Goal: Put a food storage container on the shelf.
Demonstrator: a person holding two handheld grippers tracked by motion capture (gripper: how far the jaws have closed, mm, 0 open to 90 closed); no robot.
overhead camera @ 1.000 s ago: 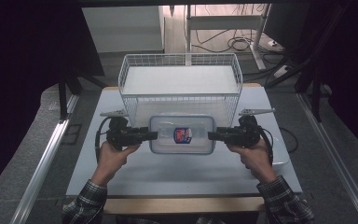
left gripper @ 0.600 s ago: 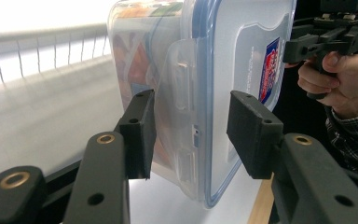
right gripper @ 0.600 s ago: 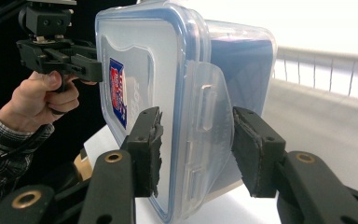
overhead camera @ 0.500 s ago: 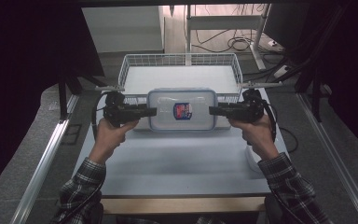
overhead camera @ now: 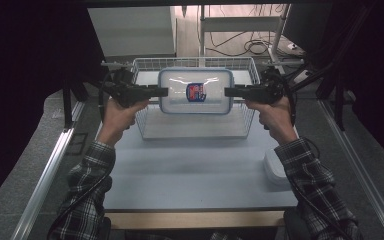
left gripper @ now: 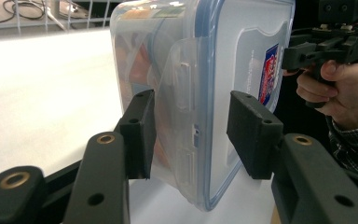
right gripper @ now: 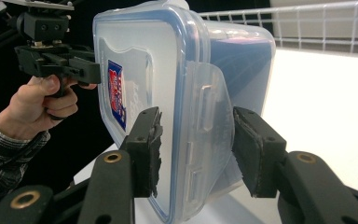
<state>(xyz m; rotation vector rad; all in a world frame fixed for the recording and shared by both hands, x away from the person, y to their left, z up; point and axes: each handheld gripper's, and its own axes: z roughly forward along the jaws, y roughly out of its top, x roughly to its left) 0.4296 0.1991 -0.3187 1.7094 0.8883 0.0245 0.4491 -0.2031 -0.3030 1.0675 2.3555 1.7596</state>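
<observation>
While clamped at both ends by left gripper [overhead camera: 161,91] and right gripper [overhead camera: 231,91], container [overhead camera: 196,91] raised over wire basket [overhead camera: 145,120]; lowering inside remaining.

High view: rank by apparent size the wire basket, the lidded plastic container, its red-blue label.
1. Wire basket, largest, though it sits lower and farther from the camera than the container.
2. Lidded plastic container, raised between both hand-held grippers, so nearness inflates it somewhat.
3. Red-blue label, smallest by far.

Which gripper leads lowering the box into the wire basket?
Neither clearly. The left gripper and right gripper each clamp one short end of the lidded plastic box, level above the wire basket. Probably lower both together.
</observation>
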